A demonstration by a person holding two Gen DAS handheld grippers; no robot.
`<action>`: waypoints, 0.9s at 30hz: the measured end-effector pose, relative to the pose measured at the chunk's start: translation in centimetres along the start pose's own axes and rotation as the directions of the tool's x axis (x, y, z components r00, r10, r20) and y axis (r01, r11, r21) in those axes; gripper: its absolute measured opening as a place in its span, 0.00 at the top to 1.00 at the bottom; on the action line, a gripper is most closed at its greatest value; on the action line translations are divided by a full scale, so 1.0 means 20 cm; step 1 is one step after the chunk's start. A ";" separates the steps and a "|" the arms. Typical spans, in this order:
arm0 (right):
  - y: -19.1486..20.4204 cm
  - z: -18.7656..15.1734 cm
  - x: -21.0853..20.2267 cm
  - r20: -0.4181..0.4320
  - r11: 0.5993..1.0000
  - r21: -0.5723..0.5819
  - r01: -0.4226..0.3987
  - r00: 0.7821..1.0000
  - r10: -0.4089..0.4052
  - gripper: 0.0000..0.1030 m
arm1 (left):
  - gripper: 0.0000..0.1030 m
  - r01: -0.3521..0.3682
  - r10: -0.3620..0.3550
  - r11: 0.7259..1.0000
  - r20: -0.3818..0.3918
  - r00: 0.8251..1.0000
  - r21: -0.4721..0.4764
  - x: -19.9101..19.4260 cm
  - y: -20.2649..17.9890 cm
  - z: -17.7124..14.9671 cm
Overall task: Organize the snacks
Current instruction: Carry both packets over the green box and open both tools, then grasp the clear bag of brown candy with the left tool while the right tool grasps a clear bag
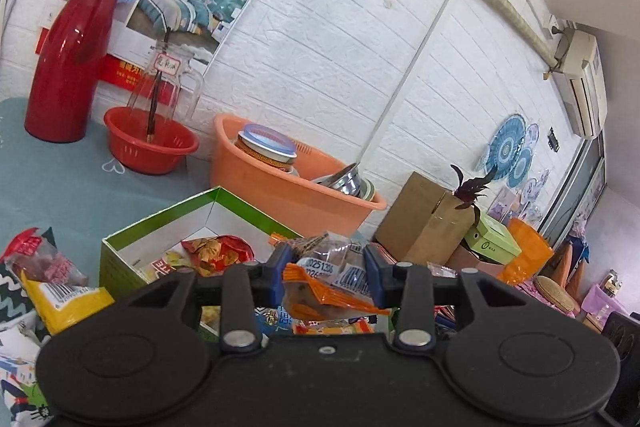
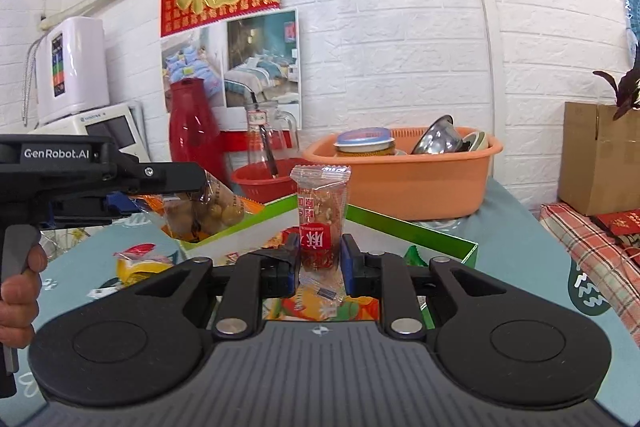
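Note:
My left gripper [image 1: 326, 269] is shut on a clear and orange snack packet [image 1: 332, 281], held above the green box [image 1: 120, 259]. That box holds a red snack bag [image 1: 220, 253] and other packets. My right gripper [image 2: 320, 261] is shut on a clear packet with a red label [image 2: 321, 223], held upright over the same green box [image 2: 400, 227]. The left gripper [image 2: 132, 205] also shows at the left of the right wrist view, with its packet of round brown pieces [image 2: 200, 215] over the box's far corner.
An orange basin [image 1: 288, 183] with a jar and metal bowls stands behind the box. A red basket [image 1: 150, 147] with a glass jug and a red thermos [image 1: 68, 59] are at the back left. Loose snack bags [image 1: 52, 275] lie at left. A cardboard box [image 2: 596, 155] stands at right.

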State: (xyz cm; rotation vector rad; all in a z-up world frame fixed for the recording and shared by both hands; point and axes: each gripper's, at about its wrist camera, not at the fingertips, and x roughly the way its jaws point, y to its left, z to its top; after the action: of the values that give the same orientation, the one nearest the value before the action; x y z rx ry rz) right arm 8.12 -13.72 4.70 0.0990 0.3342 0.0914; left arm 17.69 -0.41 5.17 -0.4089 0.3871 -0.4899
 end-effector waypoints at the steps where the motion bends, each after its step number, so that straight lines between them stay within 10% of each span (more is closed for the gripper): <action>1: -0.01 -0.01 0.03 -0.009 1.000 0.000 0.003 1.000 -0.003 0.65 | 0.41 -0.004 0.004 1.000 -0.005 1.000 -0.001 0.03 0.01 0.00; 8: -0.03 -0.03 0.21 -0.030 1.000 -0.011 0.010 1.000 -0.011 0.57 | 0.48 -0.008 0.007 1.000 -0.048 0.999 -0.025 0.18 0.10 -0.04; 10: -0.04 -0.05 0.24 -0.018 1.000 -0.016 0.027 0.999 -0.027 0.50 | 0.16 -0.017 0.015 1.000 -0.075 0.997 -0.025 0.21 0.12 -0.05; 13: -0.04 -0.07 0.26 -0.039 0.998 -0.034 0.050 0.998 -0.052 0.00 | 0.00 -0.053 0.053 0.999 -0.052 0.997 -0.012 0.19 0.14 -0.08; 27: 0.01 -0.04 -0.01 0.036 1.000 -0.019 -0.005 0.999 0.005 0.00 | 0.00 -0.110 0.110 0.994 0.003 0.994 -0.016 -0.16 0.10 -0.02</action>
State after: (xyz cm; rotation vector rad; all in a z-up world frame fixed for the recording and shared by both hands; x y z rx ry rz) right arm 7.73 -13.40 4.11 0.0826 0.2967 0.0974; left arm 15.66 2.78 4.72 -0.4015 0.4073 -0.3792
